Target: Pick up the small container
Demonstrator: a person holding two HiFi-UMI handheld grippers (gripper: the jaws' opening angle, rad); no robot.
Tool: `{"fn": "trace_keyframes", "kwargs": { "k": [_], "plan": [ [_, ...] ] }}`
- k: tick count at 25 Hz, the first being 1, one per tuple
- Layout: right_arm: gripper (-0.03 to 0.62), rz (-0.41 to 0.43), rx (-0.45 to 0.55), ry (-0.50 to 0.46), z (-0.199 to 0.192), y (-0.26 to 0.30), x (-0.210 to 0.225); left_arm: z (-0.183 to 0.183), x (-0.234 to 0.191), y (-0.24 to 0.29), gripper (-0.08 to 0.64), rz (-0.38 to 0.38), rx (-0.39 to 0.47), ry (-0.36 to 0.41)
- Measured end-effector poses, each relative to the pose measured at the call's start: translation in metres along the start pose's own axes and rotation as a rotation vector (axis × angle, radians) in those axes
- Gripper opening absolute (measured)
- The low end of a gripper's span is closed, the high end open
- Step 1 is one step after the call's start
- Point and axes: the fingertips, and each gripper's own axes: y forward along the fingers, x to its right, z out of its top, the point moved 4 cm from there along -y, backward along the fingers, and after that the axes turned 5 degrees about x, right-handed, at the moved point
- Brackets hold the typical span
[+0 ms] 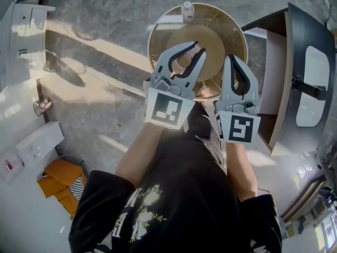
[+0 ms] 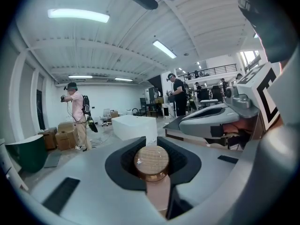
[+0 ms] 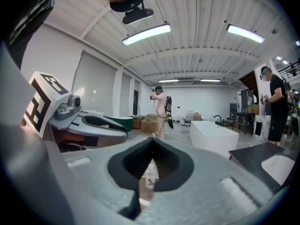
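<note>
- The round table [image 1: 231, 33] is lying beneath both grippers. We are judging the pick-up as all but done, since the grasp is made and the load is hanging above the tabletop.
- The left gripper [image 1: 197, 49] is hovering over the middle of the round table. Its fingers [image 1: 171, 57] are standing partly apart and clamping the small container [image 2: 151, 162] in their dark hollow.
- The right gripper [image 1: 233, 59] is hanging over the table's near right edge, its fingers [image 1: 247, 80] meeting tip to tip around nothing.
- The small container, a round pot with a wooden top and an amber rim, is sitting above the table's centre, not on it.
- A small clear bottle [image 1: 187, 9] is standing at the table's far rim, well apart from the container.
- Next, we are thinking the left grip needs holding firm and level, so that the container is not slipping from the pads.
</note>
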Motion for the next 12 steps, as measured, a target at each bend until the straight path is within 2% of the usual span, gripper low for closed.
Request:
{"fn": "trace_keyframes", "kwargs": {
  "k": [6, 12],
  "plan": [
    [-0.005, 0.029, 0.078, -0.009, 0.052, -0.013, -0.006, 0.043, -0.005, -0.023, 0.086, 0.006, 0.015, 0.002],
    [-0.005, 0.042, 0.110, -0.022, 0.090, -0.018, -0.011, 0.091, -0.002, -0.042, 0.086, -0.029, 0.036, -0.012]
  ]
}}
